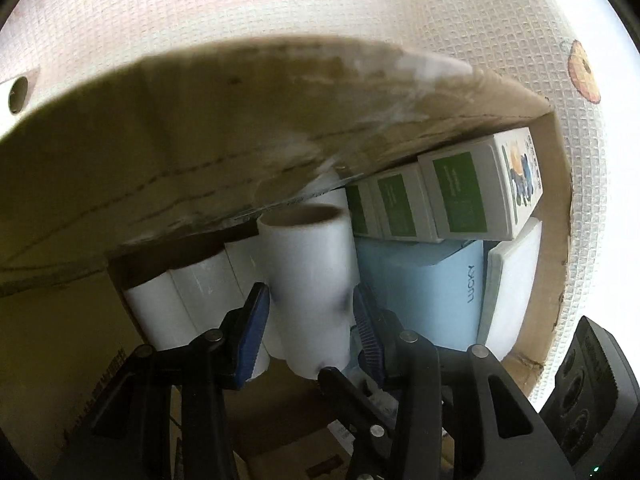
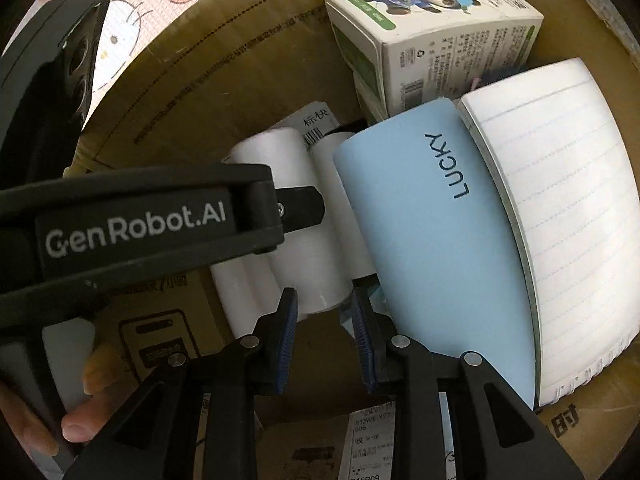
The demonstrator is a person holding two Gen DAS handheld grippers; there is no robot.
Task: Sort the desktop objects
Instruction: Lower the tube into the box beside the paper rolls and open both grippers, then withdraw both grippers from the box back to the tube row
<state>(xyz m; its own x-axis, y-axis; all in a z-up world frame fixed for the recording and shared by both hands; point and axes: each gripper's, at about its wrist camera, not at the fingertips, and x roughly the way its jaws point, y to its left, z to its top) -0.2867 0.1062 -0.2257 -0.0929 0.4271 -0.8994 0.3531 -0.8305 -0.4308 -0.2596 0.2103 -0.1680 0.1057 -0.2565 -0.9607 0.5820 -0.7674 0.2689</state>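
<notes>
Inside the cardboard box (image 2: pixel 224 80), the left gripper (image 1: pixel 310 316) pinches a white roll (image 1: pixel 312 280) between its blue pads, the roll tilted above 3 other white rolls (image 1: pixel 176 300) lying side by side. The right gripper (image 2: pixel 324 332) hangs over the box with its jaws nearly pressed together and nothing between them. Right of the rolls stand a light blue "LUCKY" notebook (image 2: pixel 432 240) and a lined white notebook (image 2: pixel 560 220), with green-and-white cartons (image 2: pixel 440 40) behind them.
</notes>
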